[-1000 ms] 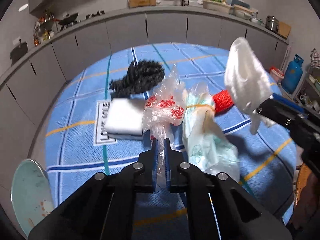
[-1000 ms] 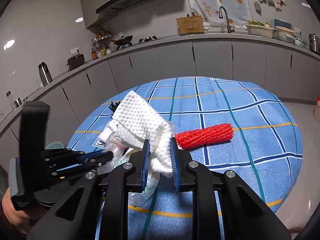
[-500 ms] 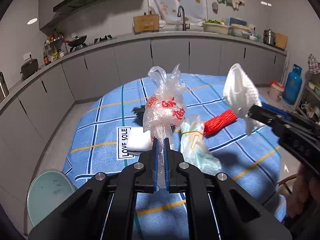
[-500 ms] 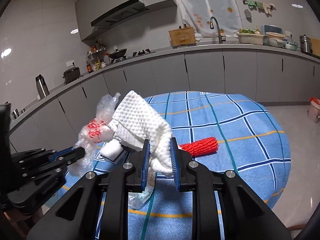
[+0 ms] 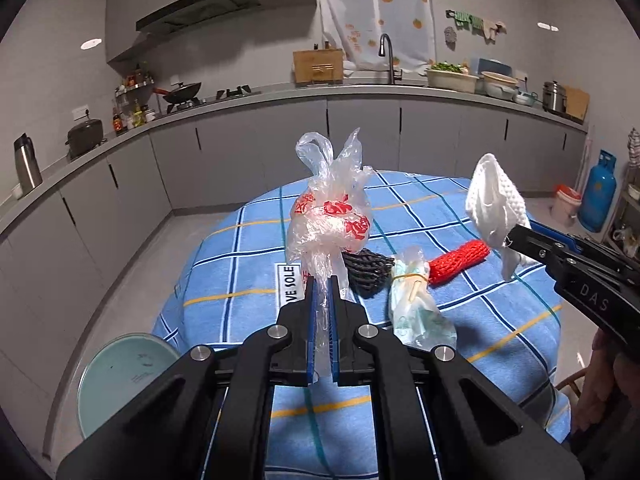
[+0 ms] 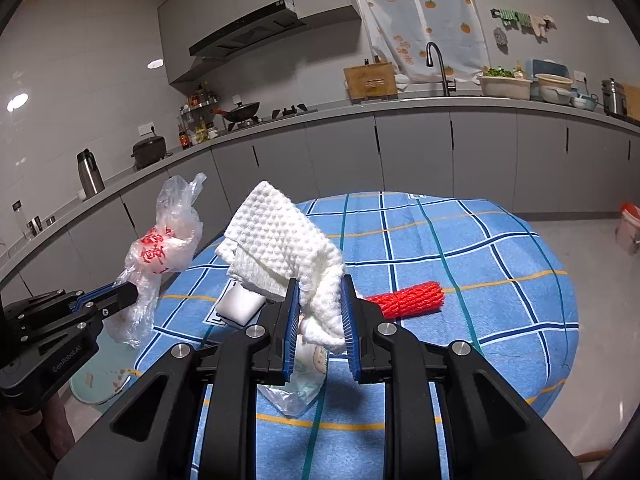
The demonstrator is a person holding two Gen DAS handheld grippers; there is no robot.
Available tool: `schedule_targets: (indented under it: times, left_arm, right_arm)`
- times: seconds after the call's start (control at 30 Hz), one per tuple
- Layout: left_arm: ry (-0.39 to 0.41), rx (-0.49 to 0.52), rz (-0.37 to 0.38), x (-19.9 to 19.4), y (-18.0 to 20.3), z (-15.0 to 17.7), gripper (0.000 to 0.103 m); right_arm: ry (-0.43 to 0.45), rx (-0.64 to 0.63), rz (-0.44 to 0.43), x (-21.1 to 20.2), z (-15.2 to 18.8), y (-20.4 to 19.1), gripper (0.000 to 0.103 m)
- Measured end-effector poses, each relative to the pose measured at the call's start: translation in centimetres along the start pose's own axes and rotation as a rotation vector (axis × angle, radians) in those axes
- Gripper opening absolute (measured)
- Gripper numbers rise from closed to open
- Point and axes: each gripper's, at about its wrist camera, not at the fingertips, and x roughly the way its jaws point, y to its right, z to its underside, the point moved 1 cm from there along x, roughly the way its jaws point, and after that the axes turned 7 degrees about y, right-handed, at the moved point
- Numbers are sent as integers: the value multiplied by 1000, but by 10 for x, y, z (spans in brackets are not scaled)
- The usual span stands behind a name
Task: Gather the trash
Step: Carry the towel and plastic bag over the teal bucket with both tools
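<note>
My left gripper is shut on a crumpled clear plastic bag with red print, held up above the round table's blue checked cloth. My right gripper is shut on a white waffle-textured cloth, also lifted off the table. Each gripper shows in the other's view, the right gripper with the white cloth, the left gripper with the plastic bag. On the cloth lie a red mesh roll, a black mesh wad and a pale green bag tied with a rubber band.
A white foam block lies on the table by a "LOVE SOLE" label. A pale green round bin stands on the floor at the table's left. Grey kitchen cabinets curve behind. A blue gas cylinder stands far right.
The left gripper has risen and tilted up with the plastic bag, which now hangs clear of the table. The right gripper rose slightly with the white cloth.
</note>
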Motion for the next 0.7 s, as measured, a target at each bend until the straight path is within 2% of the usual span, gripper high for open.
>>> schedule_targets:
  times: [0.27, 0.7]
  left_arm:
    - [-10, -22, -49, -6, -18, 6, 5]
    - [-29, -68, -119, -12, -55, 16, 5]
  right_arm:
    - [-13, -11, -39, 5, 2, -15, 21]
    - [-42, -66, -140, 23, 3, -66, 21]
